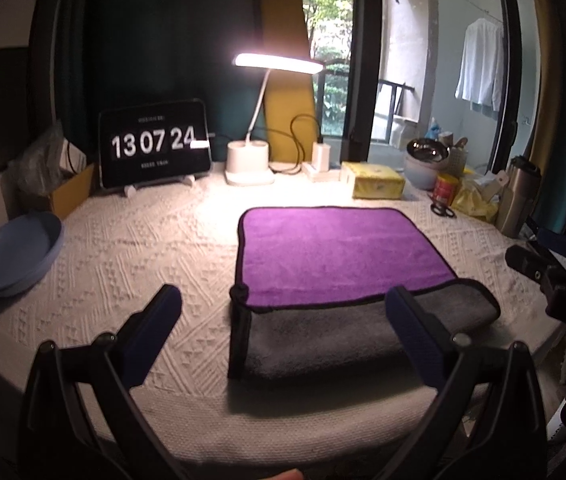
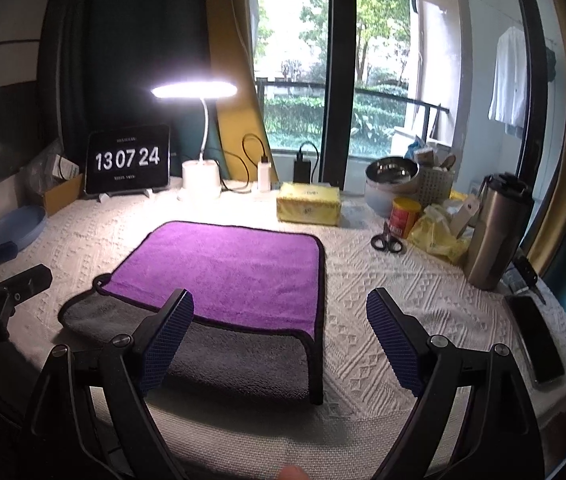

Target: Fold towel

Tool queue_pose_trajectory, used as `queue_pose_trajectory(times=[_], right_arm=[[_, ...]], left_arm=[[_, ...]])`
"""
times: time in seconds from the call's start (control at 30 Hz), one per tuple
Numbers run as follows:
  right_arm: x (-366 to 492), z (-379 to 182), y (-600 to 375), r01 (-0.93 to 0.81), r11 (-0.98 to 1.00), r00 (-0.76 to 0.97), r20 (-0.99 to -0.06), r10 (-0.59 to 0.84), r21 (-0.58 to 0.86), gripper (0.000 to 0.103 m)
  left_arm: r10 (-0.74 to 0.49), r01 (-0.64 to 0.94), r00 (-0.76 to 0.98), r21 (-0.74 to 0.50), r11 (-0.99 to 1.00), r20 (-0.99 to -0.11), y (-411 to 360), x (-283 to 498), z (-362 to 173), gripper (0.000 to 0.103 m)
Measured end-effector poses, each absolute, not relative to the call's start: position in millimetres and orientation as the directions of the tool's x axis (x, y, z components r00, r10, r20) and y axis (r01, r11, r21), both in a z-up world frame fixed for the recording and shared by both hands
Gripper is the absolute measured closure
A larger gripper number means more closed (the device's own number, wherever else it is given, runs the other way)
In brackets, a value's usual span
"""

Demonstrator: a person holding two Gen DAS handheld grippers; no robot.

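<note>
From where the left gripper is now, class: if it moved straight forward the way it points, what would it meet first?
Probably the towel: the open left gripper points at its near grey fold. Height above the cloth is unclear.

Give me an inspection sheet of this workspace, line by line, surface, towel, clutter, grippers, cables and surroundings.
Surface: table under a white textured cloth.
Job's things: towel, folded once, purple side up, grey layer sticking out along the near edge.
Clutter: blue dish at left; clock tablet, lit desk lamp at back; yellow tissue pack, scissors, red can, steel tumbler, phone at right.
Grippers: left gripper open, holding nothing; right gripper open, holding nothing; both short of the towel's near edge.
Cables: black cable looping to a white charger behind the lamp.
Surroundings: window with balcony and greenery; white shirt hanging at right.
</note>
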State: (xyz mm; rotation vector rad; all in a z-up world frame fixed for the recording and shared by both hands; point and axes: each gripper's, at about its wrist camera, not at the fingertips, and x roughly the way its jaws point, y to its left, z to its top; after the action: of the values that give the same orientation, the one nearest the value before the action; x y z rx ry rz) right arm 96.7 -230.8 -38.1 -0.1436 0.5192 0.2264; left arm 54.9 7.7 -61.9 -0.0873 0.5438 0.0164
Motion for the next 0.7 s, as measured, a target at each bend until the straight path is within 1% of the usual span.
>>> queue_pose_trajectory(times=[0.27,0.3,0.33,0.37,0.4,0.5,0.53,0.57,0.63,0.7], right_arm=[[131.3,-69.3,-239.1,-0.238,0.970,0.779,-0.605,0.167,-0.039,0.013],[135.3,-73.5,-239.9,-0.240,0.970,0.767,-0.618,0.171,-0.029,0.015],[139.3,-77.7,-240.5,-0.241,0.970,0.754,-0.633,0.176,-0.018,0.018],[142.5,-81.7,-240.7,-0.243,0.970,0.742,-0.646,0.180,-0.009,0.023],[146.0,-86.0,-241.0,-0.246,0.969,0.730,-0.659,0.183,-0.002,0.027],[154.5,-98.2,-239.8,-0.259,0.966,0.697,-0.691,0.192,0.007,0.033],[156.4,-101.5,-238.9,-0.262,0.965,0.690,-0.699,0.189,0.002,0.034],[158.1,-104.9,-237.8,-0.267,0.964,0.682,-0.707,0.188,-0.001,0.037],[161.3,-109.0,-236.4,-0.272,0.962,0.673,-0.716,0.189,-0.001,0.042],[163.3,-112.1,-235.3,-0.275,0.961,0.667,-0.720,0.190,-0.001,0.048]], left_arm=[[-0.036,-0.037,0.789,-0.105,0.994,-0.614,14.5,89.1,-94.7,0.002],[-0.041,-0.036,0.780,-0.109,0.993,-0.624,15.0,92.8,-98.4,0.002],[-0.044,-0.035,0.773,-0.112,0.993,-0.633,15.7,96.0,-101.7,0.004],[-0.050,-0.034,0.763,-0.116,0.993,-0.645,16.5,99.5,-106.2,0.010],[-0.051,-0.035,0.753,-0.117,0.993,-0.656,17.2,103.4,-109.3,0.013],[-0.061,-0.036,0.721,-0.125,0.991,-0.691,18.8,110.9,-121.0,0.017],[-0.071,-0.036,0.709,-0.137,0.990,-0.701,20.1,113.1,-123.9,0.021],[-0.083,-0.036,0.697,-0.151,0.988,-0.712,21.6,115.0,-127.4,0.028],[-0.096,-0.039,0.679,-0.166,0.985,-0.728,24.0,117.7,-132.7,0.036],[-0.086,-0.040,0.678,-0.153,0.987,-0.730,25.1,117.8,-135.1,0.040]])
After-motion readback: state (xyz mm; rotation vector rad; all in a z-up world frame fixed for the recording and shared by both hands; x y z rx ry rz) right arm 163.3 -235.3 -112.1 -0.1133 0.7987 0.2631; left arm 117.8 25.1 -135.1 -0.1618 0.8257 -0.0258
